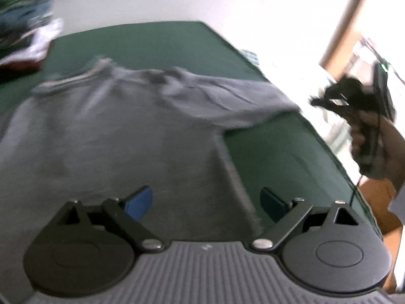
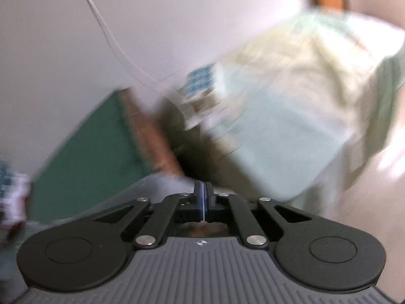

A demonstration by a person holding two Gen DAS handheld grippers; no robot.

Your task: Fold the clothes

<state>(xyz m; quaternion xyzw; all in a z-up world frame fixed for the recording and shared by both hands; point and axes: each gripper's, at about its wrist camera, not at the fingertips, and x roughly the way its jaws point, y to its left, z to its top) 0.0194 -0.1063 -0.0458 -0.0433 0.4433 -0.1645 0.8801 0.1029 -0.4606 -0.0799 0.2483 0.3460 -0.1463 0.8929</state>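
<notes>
The grey shirt (image 1: pixel 121 131) lies spread across the green desk (image 1: pixel 157 43) for folding, the left hand-held gripper (image 1: pixel 205 202) gaping above its hem, the right hand-held gripper (image 2: pixel 203 197) pinched together, empty.

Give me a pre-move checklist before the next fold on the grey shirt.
1. Grey shirt lying on the green table: ok.
2. Sleeve folded in: not ok, spread sideways.
3. Left gripper open, empty above the shirt body: ok.
4. Right gripper ready to grasp: not ok, shut, nothing visibly held.
5. Clothes pile clear of the shirt: ok.
6. Shirt's near hem flat: cannot tell, hidden.
</notes>
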